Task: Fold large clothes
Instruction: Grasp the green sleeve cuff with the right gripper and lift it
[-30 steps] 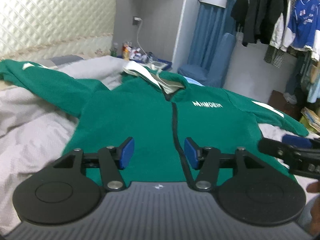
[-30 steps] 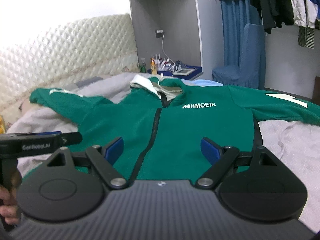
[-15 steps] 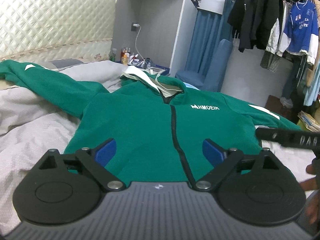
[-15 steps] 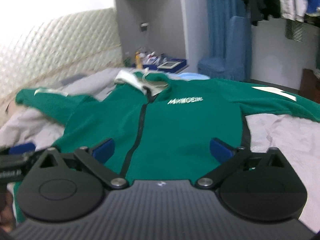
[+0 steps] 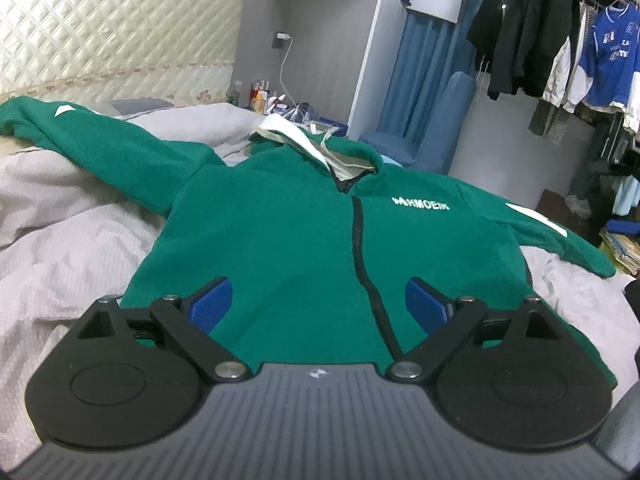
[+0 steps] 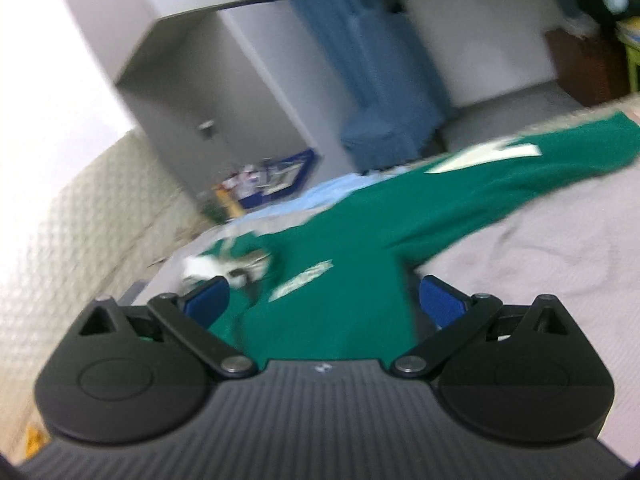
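A large green zip hoodie (image 5: 288, 240) lies face up on the bed, sleeves spread left and right, white lettering on the chest. Its hood with a pale lining (image 5: 320, 148) points away from me. My left gripper (image 5: 318, 300) hangs open over the hem near the zip, nothing between its blue pads. In the tilted, blurred right wrist view, my right gripper (image 6: 322, 300) is open above the hoodie's (image 6: 360, 264) right side, near the armpit, with the right sleeve (image 6: 520, 176) stretching away to the upper right. Nothing is held.
Grey bedding (image 5: 60, 248) surrounds the hoodie. A quilted headboard (image 5: 100, 40) stands at the left. Behind the bed are a grey cabinet (image 5: 312, 40), a cluttered bedside surface (image 5: 280, 104), a blue chair (image 5: 436, 136) and hanging clothes (image 5: 560, 40).
Both grippers have opened wider. The right gripper has swung to the right over the hoodie and rolled, so its view is tilted and blurred, and it has left the left wrist view.
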